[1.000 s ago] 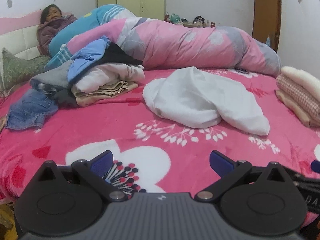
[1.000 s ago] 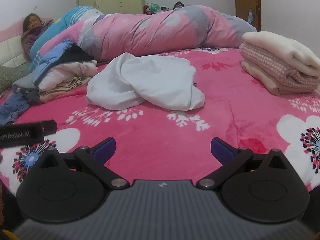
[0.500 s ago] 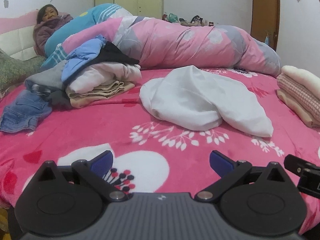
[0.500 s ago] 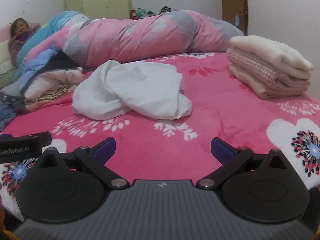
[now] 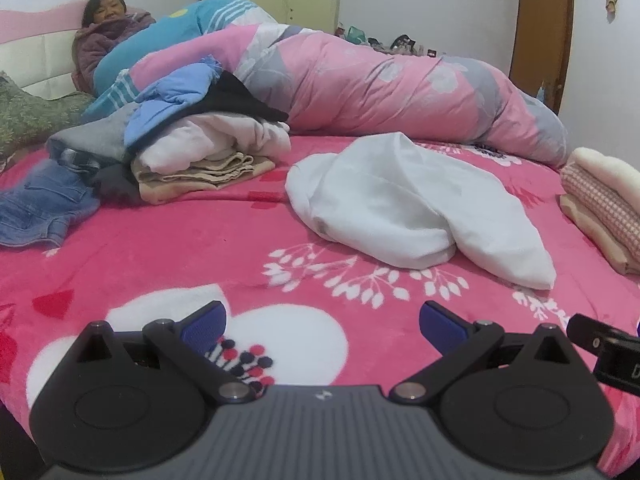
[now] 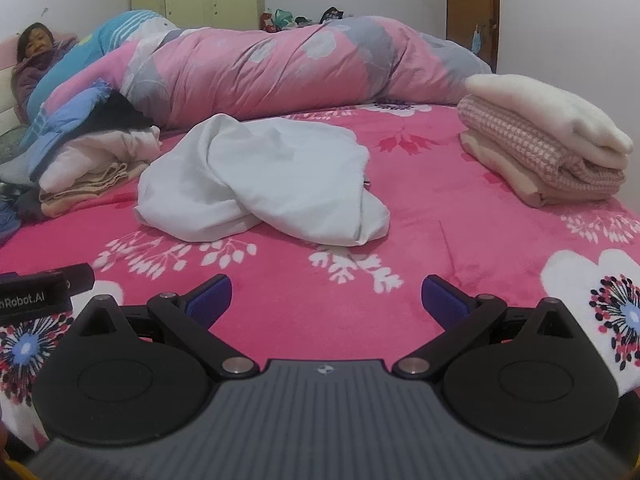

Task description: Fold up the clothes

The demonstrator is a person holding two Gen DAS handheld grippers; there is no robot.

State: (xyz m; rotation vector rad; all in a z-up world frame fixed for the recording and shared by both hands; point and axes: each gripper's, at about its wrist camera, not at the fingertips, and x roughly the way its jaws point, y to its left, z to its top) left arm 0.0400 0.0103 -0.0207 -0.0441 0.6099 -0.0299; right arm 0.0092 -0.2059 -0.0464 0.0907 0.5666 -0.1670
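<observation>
The left gripper (image 5: pixel 322 322) and right gripper (image 6: pixel 326 296) sit low in the frame, fingers wide apart, holding nothing. The crumpled white garment (image 5: pixel 404 204) lies mid-frame on the pink blanket (image 6: pixel 460 240). Folded clothes (image 6: pixel 540 152) sit at right.

rolled pink quilt (image 5: pixel 400 92) on floral blanket (image 5: pixel 200 248) (person (image 5: pixel 108 36) lying behind).

A crumpled garment (image 5: pixel 408 204) lies mid-bed (image 5: pixel 200 248). To its left sits a heap of unfolded clothes (image 5: pixel 192 144); to its right, well apart, a folded stack (image 6: pixel 548 148). Behind all three a rolled quilt (image 5: pixel 384 88) stretches across the bed, with a person (image 5: pixel 108 36) at its far left end.
</observation>
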